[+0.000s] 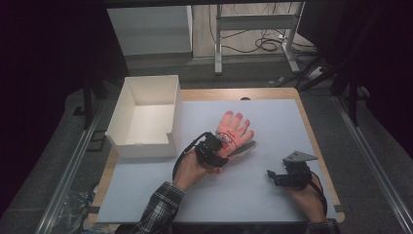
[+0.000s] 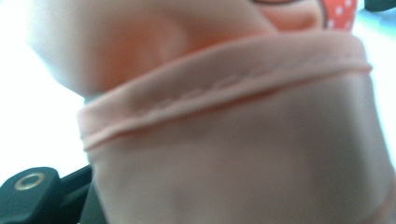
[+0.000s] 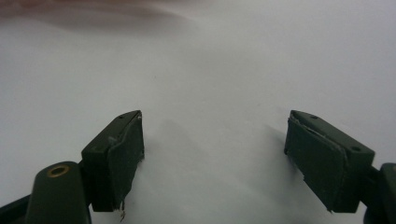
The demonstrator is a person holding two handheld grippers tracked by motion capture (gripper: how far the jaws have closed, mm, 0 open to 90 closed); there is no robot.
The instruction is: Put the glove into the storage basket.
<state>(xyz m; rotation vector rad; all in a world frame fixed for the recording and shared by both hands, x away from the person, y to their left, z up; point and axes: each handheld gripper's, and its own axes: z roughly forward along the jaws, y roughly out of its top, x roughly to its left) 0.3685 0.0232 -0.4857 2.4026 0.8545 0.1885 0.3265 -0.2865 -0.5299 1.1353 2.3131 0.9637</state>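
Right now I am at the grasping step: my left tongs (image 1: 217,152) sit at the cuff end of the pink glove (image 1: 234,130), which lies flat near the middle of the pale surface (image 1: 253,195), fingers spread and pointing away from me, just right of the white open box (image 1: 146,117). From the left gripper view the glove's cuff (image 2: 224,93) fills the space in front of the camera, soft and blurred, with a stitched hem band across it and a patch of red with white dots higher up; whether those tongs are clamped on the fabric or merely pressed against it I cannot tell, since the cloth covers them. My right tongs (image 1: 272,175) rest well apart from the glove, low over the bare surface, spread wide with nothing between them (image 3: 215,158). A darker grey piece seems to lie under the glove's right edge. Next, I judge, I need a firm pinch on the thin cuff, then a lift clear before carrying it, probably toward the box.
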